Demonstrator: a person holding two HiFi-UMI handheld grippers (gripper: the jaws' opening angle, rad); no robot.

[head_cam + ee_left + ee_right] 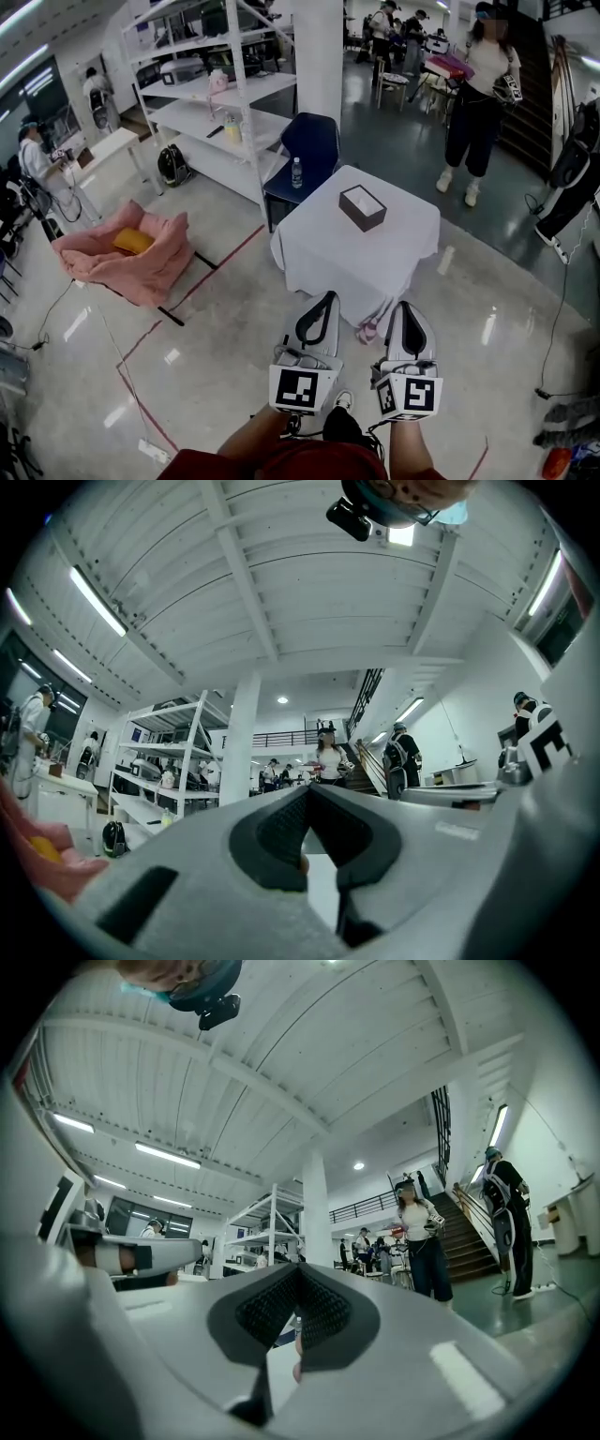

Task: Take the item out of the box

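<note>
Polished grey hall flooring is spread around a small table draped in white cloth (323, 267). On this table the dark brown rectangular box with a pale inside (362, 207) is set, well ahead of both claws and roughly on the line between them. Nothing of the task is judged to be done: the box is not touched by either claw, and whatever item lies in it cannot be made out at this range. The approach, the reach into the box and the lifting out are therefore all left. The left gripper (329, 296) is held short of the table's near edge with its jaws pressed together on nothing. The right gripper (405, 306), just beside it, is likewise closed and empty. The box is laid flat on the cloth with its open face turned upward. Its long axis is run diagonally, from far left to near right as taken from the claws, so that a corner rather than a flat side is presented to them.
</note>
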